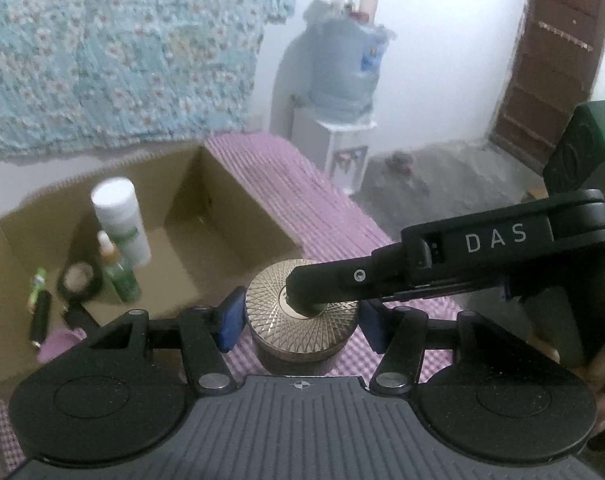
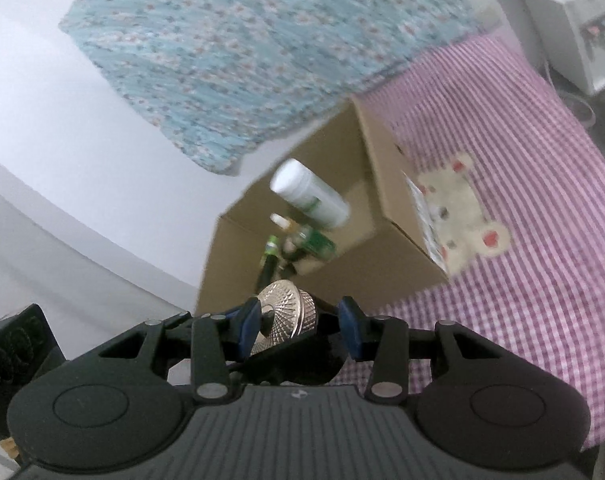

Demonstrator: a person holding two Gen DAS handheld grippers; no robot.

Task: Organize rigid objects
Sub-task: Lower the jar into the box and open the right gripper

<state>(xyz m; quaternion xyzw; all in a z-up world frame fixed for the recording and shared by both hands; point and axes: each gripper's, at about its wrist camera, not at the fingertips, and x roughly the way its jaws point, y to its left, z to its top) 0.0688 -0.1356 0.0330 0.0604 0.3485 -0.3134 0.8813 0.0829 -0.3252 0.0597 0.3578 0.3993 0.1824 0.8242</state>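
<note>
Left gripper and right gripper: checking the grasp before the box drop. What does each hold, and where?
Both hold the round jar: left gripper by its sides, right gripper across its patterned lid.

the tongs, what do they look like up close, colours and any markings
Both tongs, left and right, have matte black linkage arms with silver rivets, blue pads on the fingertips, and a ribbed grey body between round black discs. The right one's side reads "DAS" in white; a green light glows behind it.

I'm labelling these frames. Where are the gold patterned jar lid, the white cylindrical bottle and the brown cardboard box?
gold patterned jar lid (image 1: 270, 294), left wrist view, on its engraved top.
white cylindrical bottle (image 1: 120, 216), left wrist view, mid-body.
brown cardboard box (image 2: 398, 256), right wrist view, outer side wall.
</note>
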